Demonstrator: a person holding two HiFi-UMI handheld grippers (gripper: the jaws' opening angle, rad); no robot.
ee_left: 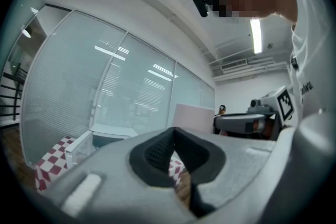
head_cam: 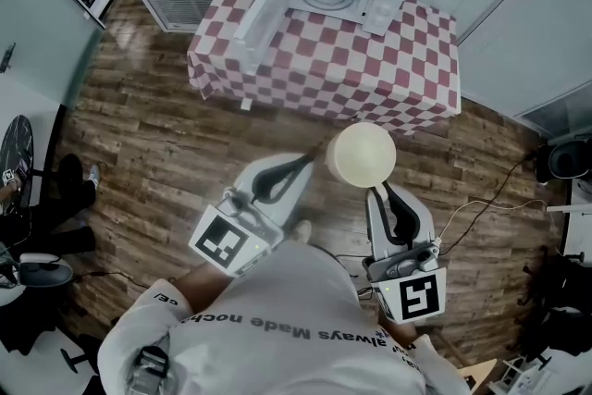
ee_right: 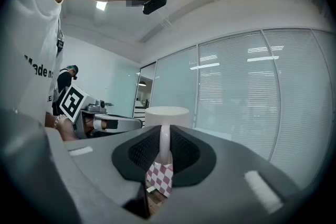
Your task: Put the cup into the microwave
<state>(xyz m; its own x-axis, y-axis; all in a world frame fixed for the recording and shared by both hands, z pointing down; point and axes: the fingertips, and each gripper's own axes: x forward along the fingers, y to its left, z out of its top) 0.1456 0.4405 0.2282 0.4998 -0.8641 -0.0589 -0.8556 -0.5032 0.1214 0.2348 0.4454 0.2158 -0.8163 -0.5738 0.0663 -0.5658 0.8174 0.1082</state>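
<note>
Head view: the light is even, soft and comes from overhead. Colours are muted, with a faint haze over the wooden floor (head_cam: 157, 153). Shadows are weak. The top of the cup (head_cam: 364, 154) reads pale, close to washed out. Straight lines bow toward the edges.

Gripper views: strong fisheye bending, with black vignette in the corners. A ceiling strip light (ee_left: 255, 35) burns out to white, and bright streaks reflect on the glass wall (ee_left: 113, 52). The left gripper (ee_left: 174, 131) and right gripper (ee_right: 164, 136) are soft nearest the lens; the far room is sharper.
</note>
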